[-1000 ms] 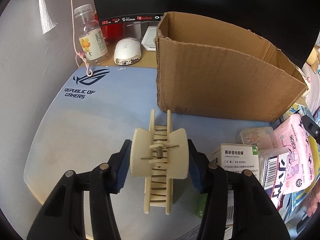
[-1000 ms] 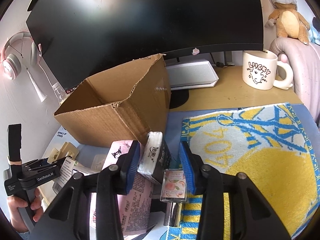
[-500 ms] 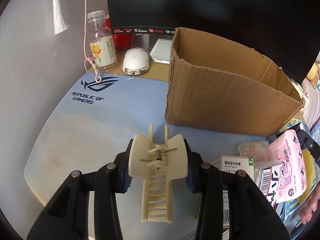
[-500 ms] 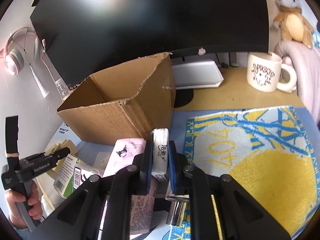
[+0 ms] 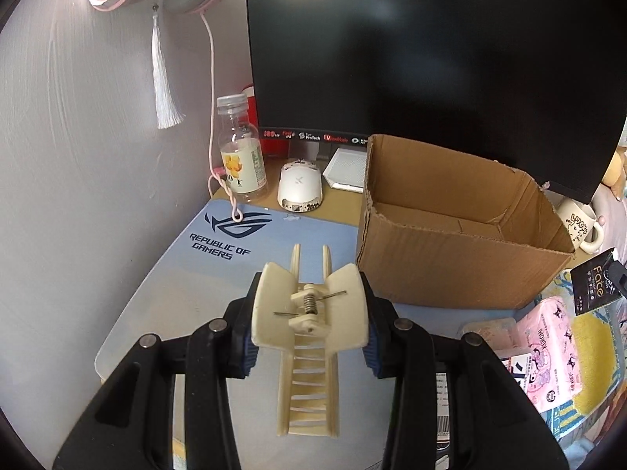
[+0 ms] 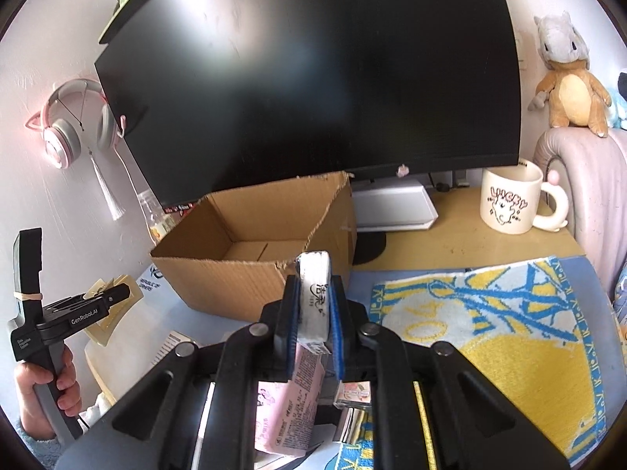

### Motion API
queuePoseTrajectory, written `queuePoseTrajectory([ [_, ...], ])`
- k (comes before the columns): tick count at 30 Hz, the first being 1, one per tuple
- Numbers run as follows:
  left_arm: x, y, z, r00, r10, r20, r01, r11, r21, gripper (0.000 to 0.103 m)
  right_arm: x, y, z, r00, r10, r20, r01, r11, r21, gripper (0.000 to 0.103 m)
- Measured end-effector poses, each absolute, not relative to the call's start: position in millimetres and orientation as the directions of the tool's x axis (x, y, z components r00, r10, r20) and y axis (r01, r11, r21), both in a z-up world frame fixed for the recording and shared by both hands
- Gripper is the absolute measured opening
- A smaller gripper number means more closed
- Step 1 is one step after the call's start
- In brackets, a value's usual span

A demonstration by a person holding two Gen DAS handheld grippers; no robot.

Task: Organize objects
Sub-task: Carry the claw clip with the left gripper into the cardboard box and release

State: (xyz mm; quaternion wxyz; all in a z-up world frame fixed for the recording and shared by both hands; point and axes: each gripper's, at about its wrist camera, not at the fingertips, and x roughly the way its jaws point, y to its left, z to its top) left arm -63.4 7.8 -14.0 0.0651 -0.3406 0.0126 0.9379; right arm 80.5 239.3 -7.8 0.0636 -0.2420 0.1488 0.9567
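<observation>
Left claw (image 5: pixel 309 325): we see it clamped on the wings of a cream hair clip (image 5: pixel 309 337), lifted clear of the blue desk mat (image 5: pixel 164 274).
Clip's long axis: it runs straight ahead along the fingers, teeth end nearest us.
Right claw (image 6: pixel 313 313): squeezed tight on a slim tissue pack (image 6: pixel 313 293), held on edge above the pink packets (image 6: pixel 290 403) at the mat's near edge.
Box (image 5: pixel 462 235): open-topped and empty as far as we can see, ahead and to the right of the left claw; for the right claw it lies straight ahead and slightly left, so we judge the right hand nearer.
Only in left view: the clip's spring and a mouse (image 5: pixel 299 188) past the mat's far edge.
Only in right view: the person's hand (image 6: pixel 51 387) on the left handle, a yellow towel (image 6: pixel 509 337), a mug (image 6: pixel 509 199).
</observation>
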Motion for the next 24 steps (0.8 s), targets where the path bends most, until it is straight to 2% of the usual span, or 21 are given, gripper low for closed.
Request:
queuePoseTrajectory([
  [7, -64, 13, 11, -0.787, 0.133, -0.603, -0.139, -0.990, -0.036, 0.040, 80, 239, 13, -0.900, 0.093, -0.427, -0.198, -0.958, 0.209, 0.016],
  [10, -57, 24, 23, -0.816, 0.101, -0.570, -0.139, -0.990, 0.023, 0.040, 75, 237, 19, -0.905, 0.090, -0.415, -0.187, -0.962, 0.199, 0.016],
  [14, -64, 33, 34, -0.808, 0.160, -0.566, -0.180, -0.983, -0.021, 0.039, 66, 234, 25, -0.907, 0.088, -0.413, -0.181, -0.964, 0.194, 0.016],
  [24, -94, 65, 43, -0.791, 0.212, -0.574, -0.231, -0.972, -0.040, 0.026, 37, 227, 43, -0.916, 0.055, -0.398, -0.141, -0.971, 0.190, 0.016],
])
